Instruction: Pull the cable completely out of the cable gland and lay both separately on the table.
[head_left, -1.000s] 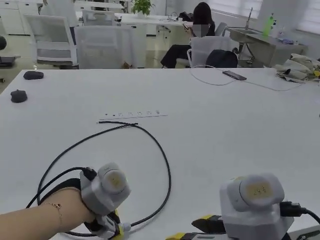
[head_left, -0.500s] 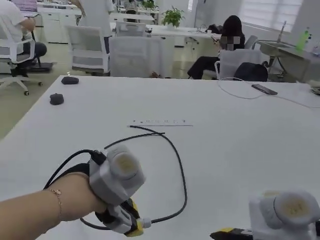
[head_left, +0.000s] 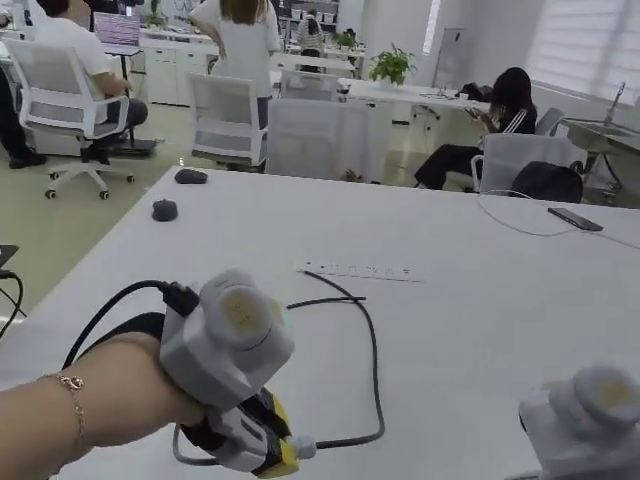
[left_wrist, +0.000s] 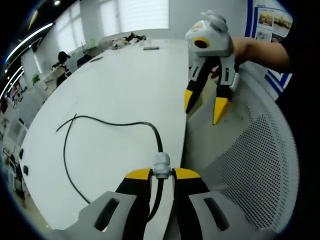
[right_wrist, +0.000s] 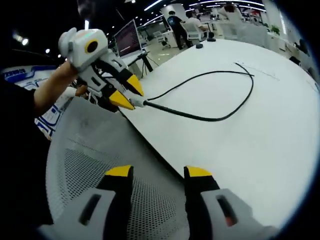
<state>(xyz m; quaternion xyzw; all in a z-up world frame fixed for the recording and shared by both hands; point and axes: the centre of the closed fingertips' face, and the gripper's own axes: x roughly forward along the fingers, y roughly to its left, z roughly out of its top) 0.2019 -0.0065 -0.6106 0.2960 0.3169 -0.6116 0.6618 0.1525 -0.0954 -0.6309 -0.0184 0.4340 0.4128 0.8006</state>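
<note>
My left gripper is shut on a small white cable gland at the table's near edge. The gland pokes out past the yellow jaw tips. A black cable leaves the gland and loops over the white table, its free end lying by a white strip. In the left gripper view the cable curves away leftward. My right gripper is open and holds nothing, off the table's edge to the right. It faces the left gripper and gland, well apart from them.
A white strip lies mid-table. Two black mice sit far left, a phone and thin white cord far right. A grey mesh chair stands under the grippers. Chairs and people are beyond the far edge.
The head camera has swung left and up. My left gripper has risen with the gland, and the cable loop has narrowed. The right gripper now sits lower right in the head view.
</note>
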